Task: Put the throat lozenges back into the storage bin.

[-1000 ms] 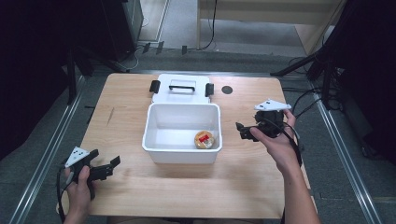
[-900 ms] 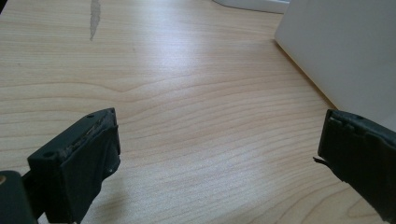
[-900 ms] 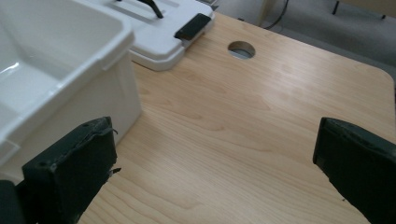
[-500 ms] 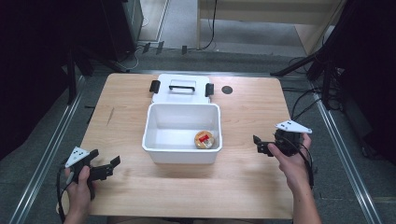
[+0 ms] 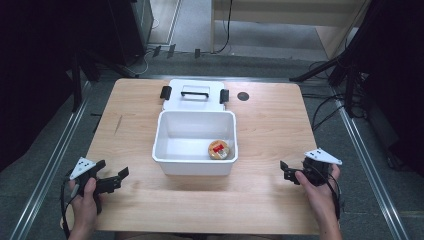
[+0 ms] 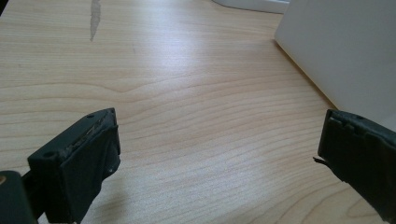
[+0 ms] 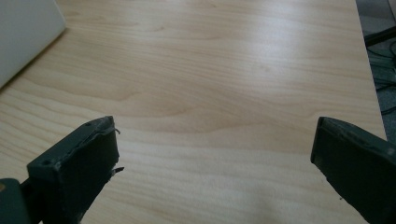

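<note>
Two grippers sit low over the wooden table point(image 5: 260, 200), one at each side of the white bin point(image 5: 195, 142). Your left gripper point(image 5: 116, 179) has its jaws spread wide with nothing between them, near the bin's front left corner. Your right gripper point(image 5: 286, 171) is likewise agape and empty, well apart from the bin, pointing toward it. Inside the bin, a small round container point(image 5: 219, 149) lies in the front right corner. Behind the bin rests its lid point(image 5: 194, 95).

Bare table point(image 5: 260, 200) on 2 sides — only the white bin point(image 5: 195, 161) blocks the middle.
</note>
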A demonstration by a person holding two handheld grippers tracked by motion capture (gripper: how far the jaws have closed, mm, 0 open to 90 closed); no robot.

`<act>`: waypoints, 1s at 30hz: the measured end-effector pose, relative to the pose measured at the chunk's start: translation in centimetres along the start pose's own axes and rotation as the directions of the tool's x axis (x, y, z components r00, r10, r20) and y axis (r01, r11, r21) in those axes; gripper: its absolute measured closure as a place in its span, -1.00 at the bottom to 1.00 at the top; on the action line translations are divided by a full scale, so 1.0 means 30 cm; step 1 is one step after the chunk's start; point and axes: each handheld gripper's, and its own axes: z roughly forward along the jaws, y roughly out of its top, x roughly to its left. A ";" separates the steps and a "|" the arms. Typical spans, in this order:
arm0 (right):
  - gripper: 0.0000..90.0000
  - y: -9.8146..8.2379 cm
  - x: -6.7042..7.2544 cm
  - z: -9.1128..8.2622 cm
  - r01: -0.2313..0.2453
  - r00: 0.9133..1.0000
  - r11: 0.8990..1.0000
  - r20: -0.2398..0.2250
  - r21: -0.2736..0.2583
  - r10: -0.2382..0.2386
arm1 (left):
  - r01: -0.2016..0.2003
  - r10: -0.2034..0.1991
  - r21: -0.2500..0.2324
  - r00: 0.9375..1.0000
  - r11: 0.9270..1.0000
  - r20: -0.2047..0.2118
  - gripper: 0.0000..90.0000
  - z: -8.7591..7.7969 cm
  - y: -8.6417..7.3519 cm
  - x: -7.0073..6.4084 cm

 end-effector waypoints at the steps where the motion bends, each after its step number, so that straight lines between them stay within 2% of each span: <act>1: -0.98 -0.010 -0.003 -0.002 -0.005 1.000 1.000 0.000 0.001 0.005 | 0.001 -0.001 -0.001 1.000 1.000 0.001 -1.00 0.000 0.000 0.000; 8: -0.98 -0.081 -0.037 -0.036 -0.040 0.999 0.999 0.017 -0.012 0.040 | -0.001 0.001 -0.001 1.000 1.000 0.000 -1.00 0.000 0.000 0.000; 16: -0.98 -0.145 -0.063 -0.089 -0.041 0.998 0.999 0.037 -0.001 0.041 | -0.001 0.001 -0.001 1.000 1.000 0.000 -1.00 0.000 0.000 0.000; 22: -0.98 -0.187 -0.078 -0.124 -0.072 0.997 0.997 0.023 0.002 0.072 | -0.002 0.002 0.000 1.000 1.000 -0.001 -1.00 0.000 0.000 -0.001; 25: -0.98 -0.204 -0.086 -0.145 -0.087 0.996 0.996 0.014 -0.017 0.088 | -0.004 0.004 -0.001 1.000 1.000 -0.002 -1.00 0.000 0.000 -0.001; 30: -0.98 -0.216 -0.085 -0.148 -0.095 0.995 0.995 0.000 -0.025 0.095 | -0.004 0.004 0.001 1.000 1.000 -0.002 -1.00 0.000 0.000 -0.001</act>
